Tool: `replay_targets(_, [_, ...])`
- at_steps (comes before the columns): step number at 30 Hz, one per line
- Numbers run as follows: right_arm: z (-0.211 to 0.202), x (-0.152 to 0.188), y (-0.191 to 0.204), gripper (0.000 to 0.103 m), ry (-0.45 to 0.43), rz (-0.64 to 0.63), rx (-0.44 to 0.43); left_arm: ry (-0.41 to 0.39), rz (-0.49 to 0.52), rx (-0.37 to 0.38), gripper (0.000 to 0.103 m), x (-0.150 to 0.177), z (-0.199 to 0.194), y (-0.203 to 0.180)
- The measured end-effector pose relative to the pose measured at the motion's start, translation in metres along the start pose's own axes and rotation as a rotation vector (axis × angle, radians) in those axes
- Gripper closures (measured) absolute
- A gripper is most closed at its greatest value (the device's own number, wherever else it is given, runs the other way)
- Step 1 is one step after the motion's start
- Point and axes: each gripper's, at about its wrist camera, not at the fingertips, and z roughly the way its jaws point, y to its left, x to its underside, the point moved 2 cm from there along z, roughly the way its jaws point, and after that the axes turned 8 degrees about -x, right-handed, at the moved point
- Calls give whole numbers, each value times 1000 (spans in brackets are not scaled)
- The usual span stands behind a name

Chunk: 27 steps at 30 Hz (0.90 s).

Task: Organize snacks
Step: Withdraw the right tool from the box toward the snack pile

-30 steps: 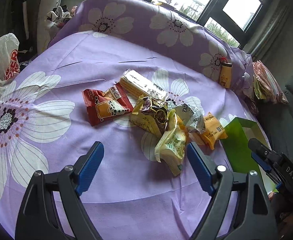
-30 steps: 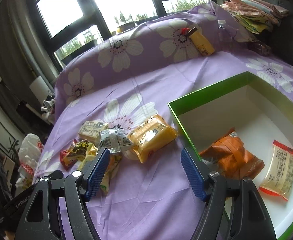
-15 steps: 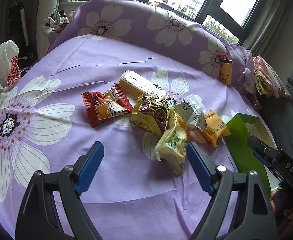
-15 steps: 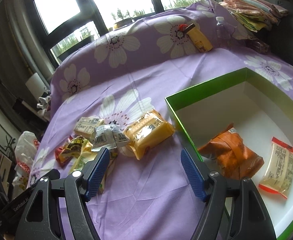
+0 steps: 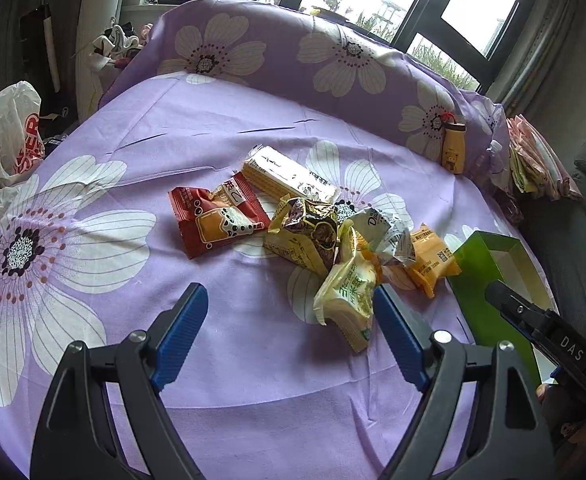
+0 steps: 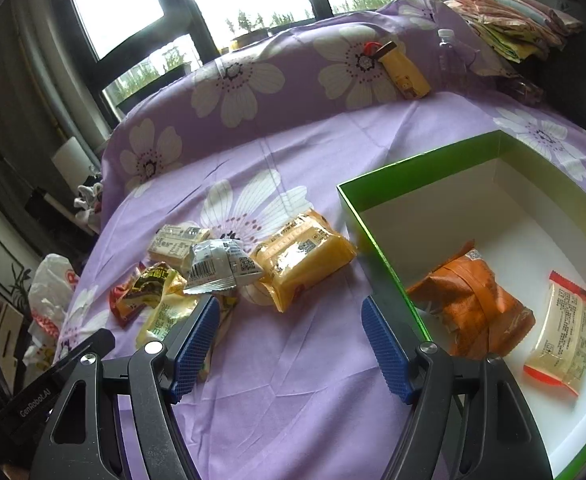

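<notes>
Several snack packets lie in a heap on the purple flowered cloth: a red packet (image 5: 219, 216), a cream wafer pack (image 5: 289, 178), a pale yellow-green packet (image 5: 349, 292), a silver packet (image 6: 219, 266) and an orange-yellow packet (image 6: 303, 256). A green box (image 6: 421, 164) with a white inside holds an orange bag (image 6: 471, 306) and a clear red-ended packet (image 6: 565, 330). My left gripper (image 5: 289, 336) is open and empty, just short of the heap. My right gripper (image 6: 289, 342) is open and empty, over bare cloth beside the box's left wall.
A yellow bottle-shaped toy (image 6: 403, 70) and a clear water bottle (image 6: 453, 54) rest against the raised cushion at the back. Folded cloths (image 6: 509, 20) are stacked at the far right. A white plastic bag (image 5: 7, 132) sits off the left edge.
Both grippers have drifted slightly: the right view has shifted so the heap and box sit a little closer. Both stay open and empty. No snack has moved.
</notes>
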Motion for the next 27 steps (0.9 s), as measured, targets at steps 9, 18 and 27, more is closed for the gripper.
replay_targets(9, [3,2,1,28,15,-10,13,-1,6,-3,19,0,-1,-1])
replay_targets(18, [5,2,3,28,23,-19,13,5,16,-15,19,1,0,-2])
replay_targets(27, [6,4,5,28,30,-37,15,6,24,-17,19,1,0,-3])
